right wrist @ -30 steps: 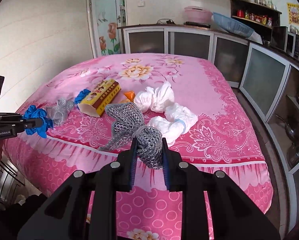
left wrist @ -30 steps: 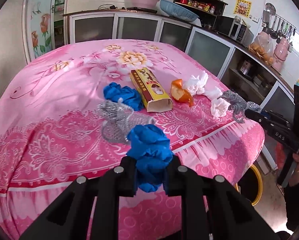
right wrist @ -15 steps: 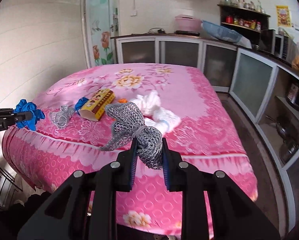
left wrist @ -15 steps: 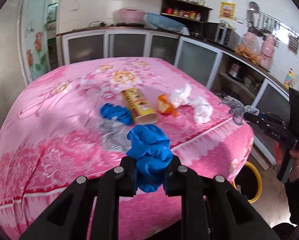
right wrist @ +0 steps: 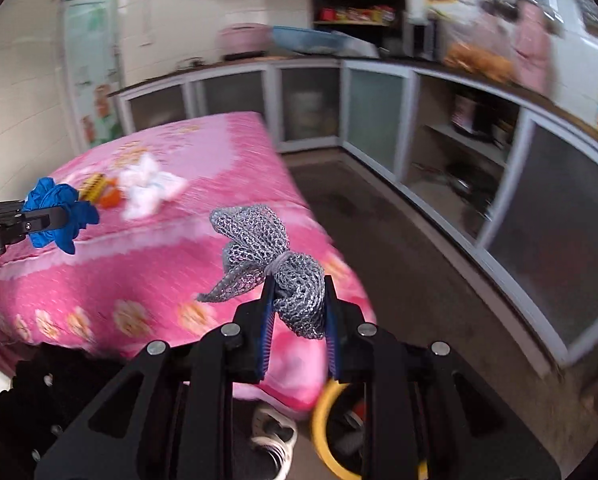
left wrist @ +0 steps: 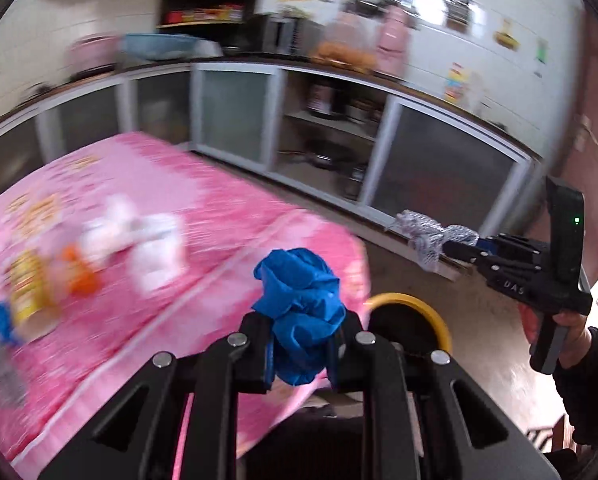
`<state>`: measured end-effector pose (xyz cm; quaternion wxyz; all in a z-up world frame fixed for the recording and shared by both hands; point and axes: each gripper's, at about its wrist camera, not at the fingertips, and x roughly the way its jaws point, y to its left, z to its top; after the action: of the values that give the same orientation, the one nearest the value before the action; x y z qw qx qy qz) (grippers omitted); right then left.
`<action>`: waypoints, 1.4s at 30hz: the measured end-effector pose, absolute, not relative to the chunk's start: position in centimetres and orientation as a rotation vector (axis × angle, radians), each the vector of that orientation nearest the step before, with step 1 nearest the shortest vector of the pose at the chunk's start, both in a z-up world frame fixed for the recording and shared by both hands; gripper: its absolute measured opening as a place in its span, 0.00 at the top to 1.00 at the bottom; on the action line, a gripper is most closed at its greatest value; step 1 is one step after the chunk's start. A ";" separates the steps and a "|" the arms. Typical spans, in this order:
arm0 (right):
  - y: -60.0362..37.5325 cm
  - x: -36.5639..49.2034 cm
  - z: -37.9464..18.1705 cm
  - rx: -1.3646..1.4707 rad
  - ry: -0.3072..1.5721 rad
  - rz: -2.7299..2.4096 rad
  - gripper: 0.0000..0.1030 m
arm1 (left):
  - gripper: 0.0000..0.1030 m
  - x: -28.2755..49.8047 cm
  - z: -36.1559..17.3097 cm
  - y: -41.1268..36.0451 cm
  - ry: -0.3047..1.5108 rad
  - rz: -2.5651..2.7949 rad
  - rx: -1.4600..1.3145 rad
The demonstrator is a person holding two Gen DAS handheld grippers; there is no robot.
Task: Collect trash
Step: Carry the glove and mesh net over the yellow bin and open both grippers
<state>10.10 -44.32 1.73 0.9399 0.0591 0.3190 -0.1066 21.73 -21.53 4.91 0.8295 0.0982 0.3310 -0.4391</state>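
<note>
My left gripper (left wrist: 301, 354) is shut on a crumpled blue glove (left wrist: 301, 312), held in the air past the table's corner; it also shows in the right wrist view (right wrist: 59, 212). My right gripper (right wrist: 299, 320) is shut on a grey mesh scrubber (right wrist: 283, 272), also seen in the left wrist view (left wrist: 431, 236). A yellow-rimmed bin (left wrist: 415, 312) stands on the floor by the table corner, below both grippers; its rim shows in the right wrist view (right wrist: 323, 420). On the pink tablecloth (left wrist: 203, 208) lie white tissues (left wrist: 151, 240), an orange scrap (left wrist: 81, 276), a yellow box (left wrist: 29, 292) and another blue glove (left wrist: 1, 324).
Grey glass-door cabinets (right wrist: 371, 116) run along the walls, with open shelves (left wrist: 331, 132) holding pots. A dark floor aisle (right wrist: 399, 264) lies between table and cabinets. A shoe (right wrist: 275, 436) shows beside the bin.
Both grippers have swung right, away from the tabletop and over the table's corner towards the floor and the bin, each still holding its item. The views are motion-blurred.
</note>
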 end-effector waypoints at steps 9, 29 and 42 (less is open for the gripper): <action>-52.0 3.9 -4.5 0.261 0.748 -0.434 0.80 | 0.83 18.7 0.6 -35.0 0.747 -1.112 0.321; -57.2 2.0 -14.6 0.434 0.938 -0.538 0.80 | 0.83 16.4 -8.7 -48.8 0.898 -1.132 0.523; -59.1 3.8 -19.2 0.478 1.084 -0.585 0.65 | 0.55 16.8 -14.0 -52.6 0.958 -1.043 0.628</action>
<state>3.77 -59.14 -19.20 0.7896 0.2219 0.5035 -0.2717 16.82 -52.61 -14.00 0.7146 0.2837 0.4327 -0.4708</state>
